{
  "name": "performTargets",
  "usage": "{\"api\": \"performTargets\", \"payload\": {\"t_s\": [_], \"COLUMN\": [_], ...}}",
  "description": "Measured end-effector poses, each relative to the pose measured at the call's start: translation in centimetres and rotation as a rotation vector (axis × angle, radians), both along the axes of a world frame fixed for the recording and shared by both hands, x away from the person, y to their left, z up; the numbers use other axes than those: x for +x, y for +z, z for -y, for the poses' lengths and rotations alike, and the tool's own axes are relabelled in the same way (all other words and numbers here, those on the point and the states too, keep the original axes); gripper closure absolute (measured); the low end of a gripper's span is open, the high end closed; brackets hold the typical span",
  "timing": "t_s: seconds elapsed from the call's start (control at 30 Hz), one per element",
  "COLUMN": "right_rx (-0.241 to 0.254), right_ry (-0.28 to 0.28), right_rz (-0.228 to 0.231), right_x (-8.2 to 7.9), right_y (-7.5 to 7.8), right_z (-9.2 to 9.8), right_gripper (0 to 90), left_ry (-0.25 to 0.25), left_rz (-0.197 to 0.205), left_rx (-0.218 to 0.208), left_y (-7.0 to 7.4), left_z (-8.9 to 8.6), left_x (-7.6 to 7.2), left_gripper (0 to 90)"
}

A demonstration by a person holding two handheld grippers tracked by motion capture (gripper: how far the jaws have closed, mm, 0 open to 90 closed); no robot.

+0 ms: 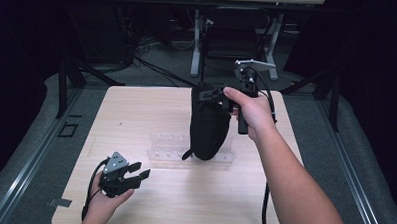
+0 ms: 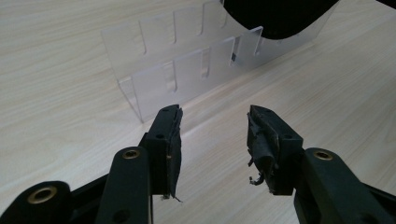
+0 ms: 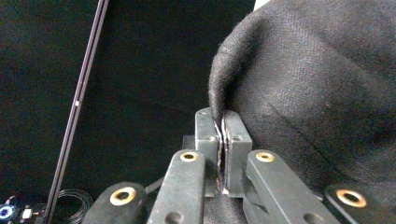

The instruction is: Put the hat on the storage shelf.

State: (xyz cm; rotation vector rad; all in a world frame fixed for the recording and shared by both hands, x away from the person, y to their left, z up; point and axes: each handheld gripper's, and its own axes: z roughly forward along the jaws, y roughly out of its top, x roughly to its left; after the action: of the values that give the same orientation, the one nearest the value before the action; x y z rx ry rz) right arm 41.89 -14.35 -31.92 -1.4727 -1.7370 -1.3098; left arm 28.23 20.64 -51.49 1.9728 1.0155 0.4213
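Right gripper (image 1: 213,94) pinches a black cloth pouch (image 1: 208,127) by its edge, hanging above a clear slotted rack (image 1: 161,151) — not yet set down. Left gripper (image 1: 137,172) waits beside the rack, jaws apart, empty.

High view: I look forward and down over the whole table (image 1: 136,115). Left gripper view sits low and near, facing the clear rack (image 2: 187,74). Right gripper view is tight on the black bag (image 3: 317,93). All three share that bag.
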Motion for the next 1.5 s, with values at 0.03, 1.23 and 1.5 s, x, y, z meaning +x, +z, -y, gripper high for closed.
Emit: {"api": "performTargets", "payload": {"t_s": [0.03, 1.23, 1.5], "right_rx": [0.002, 0.004, 0.006], "right_ry": [0.001, 0.016, 0.017], "right_rz": [-0.001, 0.005, 0.008], "right_x": [0.0, 0.1, 0.1], "right_y": [0.0, 0.1, 0.0], "right_z": [-0.1, -1.9, -2.2], "right_gripper": [87.5, 87.2, 87.0], "left_ry": [-0.007, -0.157, -0.19], "left_rz": [0.0, 0.061, 0.079], "left_rx": [-0.005, -0.057, -0.044], "left_y": [0.2, 4.2, 4.7], "left_z": [0.2, 6.8, 8.2], "left_x": [0.2, 1.8, 1.6], "left_gripper": [55.6, 65.1, 67.8]}}
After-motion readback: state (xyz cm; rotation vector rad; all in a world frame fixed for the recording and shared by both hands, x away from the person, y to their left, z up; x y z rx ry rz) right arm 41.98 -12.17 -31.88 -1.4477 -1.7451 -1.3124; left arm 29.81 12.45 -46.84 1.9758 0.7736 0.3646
